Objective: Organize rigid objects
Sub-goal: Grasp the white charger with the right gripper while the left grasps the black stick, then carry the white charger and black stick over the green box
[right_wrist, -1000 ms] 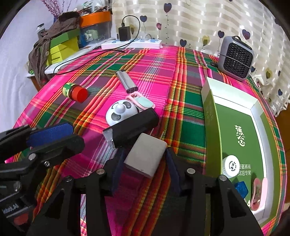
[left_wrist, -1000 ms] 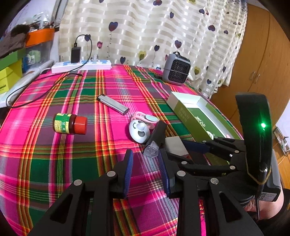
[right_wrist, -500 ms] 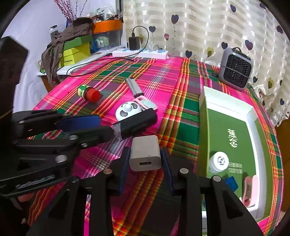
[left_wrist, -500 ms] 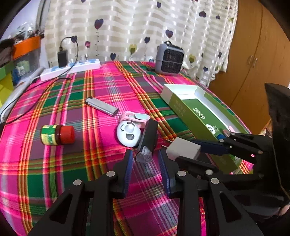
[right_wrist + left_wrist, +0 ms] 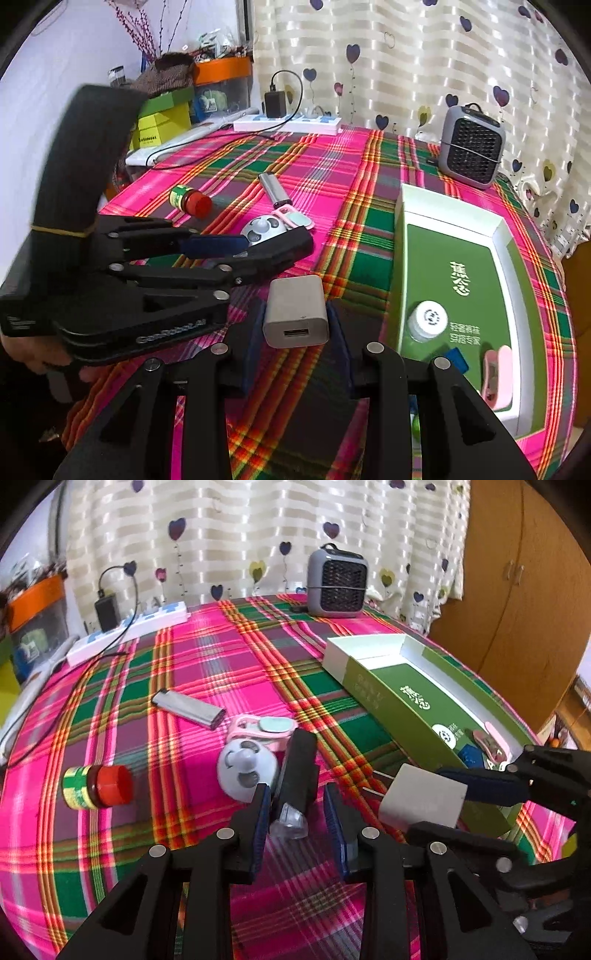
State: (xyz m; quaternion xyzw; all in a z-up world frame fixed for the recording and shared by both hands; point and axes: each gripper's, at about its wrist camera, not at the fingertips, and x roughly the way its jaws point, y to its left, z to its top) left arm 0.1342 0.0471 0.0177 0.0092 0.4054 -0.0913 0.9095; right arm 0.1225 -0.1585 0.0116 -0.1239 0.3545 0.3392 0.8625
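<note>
Left wrist view: left gripper [image 5: 297,821], jaws apart, straddles the clear-tipped end of a black stick-shaped device [image 5: 298,775], long axis running straight ahead; round white gadget [image 5: 246,771] touching its left.

Right wrist view: right gripper [image 5: 295,336] clamps a grey-white USB charger [image 5: 296,312], port facing camera; green box [image 5: 458,236] right, plaid cloth ahead.

green box [image 5: 461,258]: "蕉念" | left gripper [image 5: 236,254]: "GenRobot.AI"

left gripper [image 5: 297,814] hovers low, fingers parted and pointing to 12 o'clock. right gripper [image 5: 295,325] is clamped on a usb charger [image 5: 295,312], at the left one's 3 o'clock.
</note>
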